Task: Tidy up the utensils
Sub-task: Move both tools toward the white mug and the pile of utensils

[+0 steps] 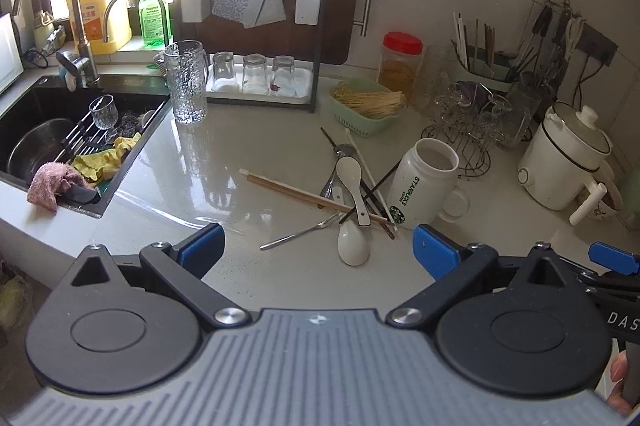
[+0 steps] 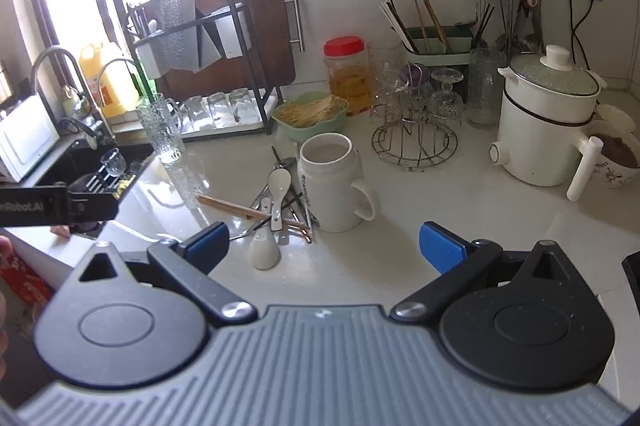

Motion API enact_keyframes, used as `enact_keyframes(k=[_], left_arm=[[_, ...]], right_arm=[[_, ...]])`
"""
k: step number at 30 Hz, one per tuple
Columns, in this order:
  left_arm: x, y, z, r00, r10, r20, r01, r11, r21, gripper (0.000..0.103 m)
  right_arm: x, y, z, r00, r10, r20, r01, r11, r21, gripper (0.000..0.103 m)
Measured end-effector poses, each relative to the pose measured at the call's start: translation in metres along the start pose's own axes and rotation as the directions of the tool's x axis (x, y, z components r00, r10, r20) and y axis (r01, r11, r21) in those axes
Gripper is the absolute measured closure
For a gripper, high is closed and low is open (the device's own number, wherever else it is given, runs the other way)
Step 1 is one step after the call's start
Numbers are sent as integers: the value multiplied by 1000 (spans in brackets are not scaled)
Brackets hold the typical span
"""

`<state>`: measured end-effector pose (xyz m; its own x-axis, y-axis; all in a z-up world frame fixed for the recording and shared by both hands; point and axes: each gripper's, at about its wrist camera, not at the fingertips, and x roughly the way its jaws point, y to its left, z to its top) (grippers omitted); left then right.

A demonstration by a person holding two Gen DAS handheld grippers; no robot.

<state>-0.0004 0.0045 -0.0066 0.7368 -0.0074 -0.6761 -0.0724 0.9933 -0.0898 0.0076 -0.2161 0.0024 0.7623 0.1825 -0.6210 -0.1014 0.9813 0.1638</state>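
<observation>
Both grippers hang over the counter with nothing in them. The left gripper [image 1: 318, 246] has its blue fingers spread wide apart, and so does the right gripper [image 2: 324, 246].

The things to sort lie in a messy pile on the pale counter [image 1: 248, 146], just ahead of the left gripper at about 12 o'clock. Right beside the pile, at 3 o'clock from it, stands a white Starbucks mug [image 1: 426, 182]. In the right wrist view the pile sits at 11 o'clock from the right gripper.

Two white ceramic spoons [image 1: 352, 186] lie on top. I think they are smooth and slippery, and they could chip if dropped, so the thin handle looks like the best place to pinch. The wooden chopsticks [image 1: 288, 188] look light and stiff, and the end at 9 o'clock sticks out free of the pile. The small metal fork [image 1: 298, 234] is thin and flat on the counter, so I think it will be hard to get under.

Dark chopsticks [image 1: 370, 196] and a metal spoon [image 1: 340, 156] cross under the white spoons, so I cannot count them. A green utensil holder [image 2: 436, 48] stands at the back wall at 1 o'clock, and glasses hide its lower part. The window glare washes out the top left corner.
</observation>
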Motion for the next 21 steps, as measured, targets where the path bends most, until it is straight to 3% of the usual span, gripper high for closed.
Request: enact_keyframes(k=[21], left_arm=[[-3, -7, -3, 1000, -22, -7, 22, 1000, 19, 1]], right_arm=[[-5, 0, -7, 1000, 0, 8, 0, 1000, -14, 0]])
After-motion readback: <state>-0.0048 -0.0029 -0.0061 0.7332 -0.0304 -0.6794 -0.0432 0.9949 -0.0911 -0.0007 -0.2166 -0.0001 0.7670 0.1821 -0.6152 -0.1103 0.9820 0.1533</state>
